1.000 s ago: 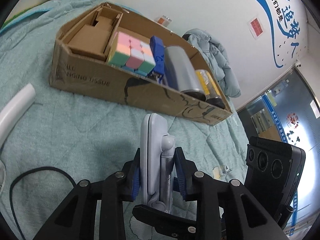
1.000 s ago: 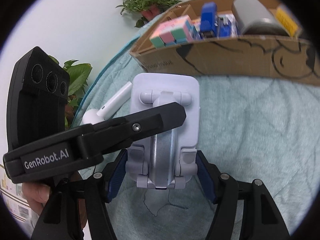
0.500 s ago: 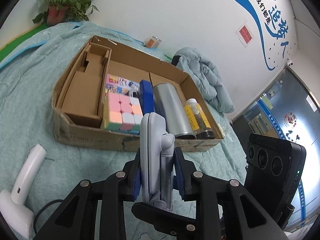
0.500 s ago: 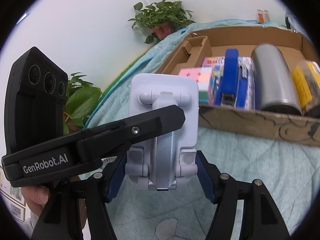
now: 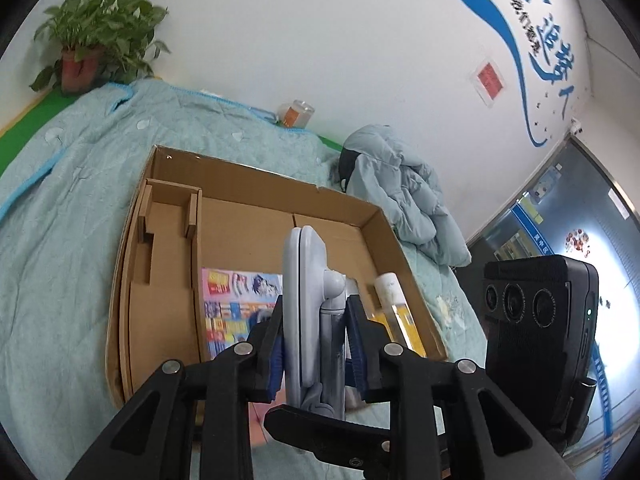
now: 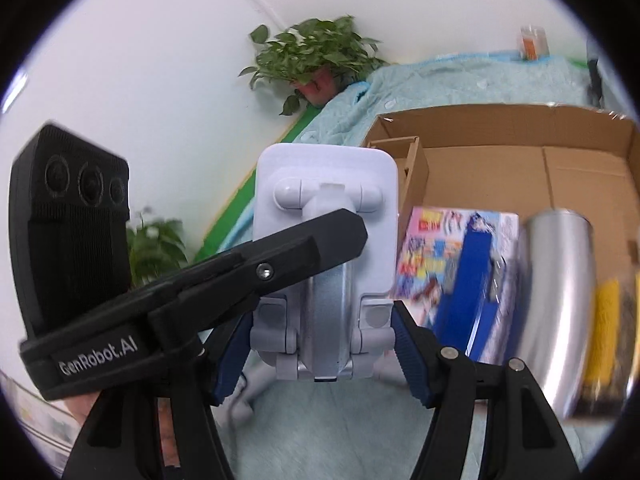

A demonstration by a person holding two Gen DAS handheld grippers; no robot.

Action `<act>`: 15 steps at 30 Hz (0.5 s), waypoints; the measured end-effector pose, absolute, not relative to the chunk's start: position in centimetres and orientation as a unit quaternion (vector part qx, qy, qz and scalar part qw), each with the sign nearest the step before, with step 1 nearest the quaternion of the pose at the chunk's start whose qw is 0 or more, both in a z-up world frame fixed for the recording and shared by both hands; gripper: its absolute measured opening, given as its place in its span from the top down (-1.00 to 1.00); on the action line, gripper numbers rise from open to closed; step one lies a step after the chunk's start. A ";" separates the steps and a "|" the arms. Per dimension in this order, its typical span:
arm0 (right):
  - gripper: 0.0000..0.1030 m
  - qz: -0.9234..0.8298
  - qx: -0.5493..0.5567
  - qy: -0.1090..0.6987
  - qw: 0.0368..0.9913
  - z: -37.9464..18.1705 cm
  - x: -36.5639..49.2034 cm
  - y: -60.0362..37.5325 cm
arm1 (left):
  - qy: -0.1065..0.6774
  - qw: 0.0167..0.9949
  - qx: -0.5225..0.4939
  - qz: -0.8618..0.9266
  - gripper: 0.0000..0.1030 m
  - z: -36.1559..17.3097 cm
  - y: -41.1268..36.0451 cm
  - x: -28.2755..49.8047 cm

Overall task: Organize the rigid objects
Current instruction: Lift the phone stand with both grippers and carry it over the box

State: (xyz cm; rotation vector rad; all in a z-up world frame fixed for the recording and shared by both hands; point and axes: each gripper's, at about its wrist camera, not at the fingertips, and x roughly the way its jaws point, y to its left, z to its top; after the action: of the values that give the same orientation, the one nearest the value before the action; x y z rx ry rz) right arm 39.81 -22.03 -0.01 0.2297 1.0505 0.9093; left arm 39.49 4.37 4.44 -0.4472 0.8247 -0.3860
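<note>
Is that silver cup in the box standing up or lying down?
Lying down: the silver cup rests on its side in the cardboard box.

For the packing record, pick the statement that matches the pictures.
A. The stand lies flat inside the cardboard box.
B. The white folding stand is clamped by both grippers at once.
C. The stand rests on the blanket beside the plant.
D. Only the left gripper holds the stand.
B: the white folding stand sits between the right gripper pads across its width, while the left gripper pinches its thin edge, above the cardboard box.
</note>
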 end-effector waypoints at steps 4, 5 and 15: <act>-0.27 0.405 0.104 0.506 0.754 -1.0 42.9 -20.9 | 0.425 0.854 -0.235 -0.189 0.54 2.4 5.7 44.5; -0.27 0.399 0.104 0.513 0.753 -1.4 43.6 -20.5 | 0.431 0.849 -0.240 -0.188 0.53 1.6 6.0 45.2; -0.27 0.356 0.108 0.555 0.744 -5.8 45.8 -19.4 | 0.472 0.814 -0.278 -0.193 0.51 -5.5 7.6 49.1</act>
State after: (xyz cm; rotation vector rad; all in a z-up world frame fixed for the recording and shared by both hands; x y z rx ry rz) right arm 45.82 -19.36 -5.78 0.2367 1.2158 0.7809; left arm 49.12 7.65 -5.46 -0.5926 1.0071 -0.4127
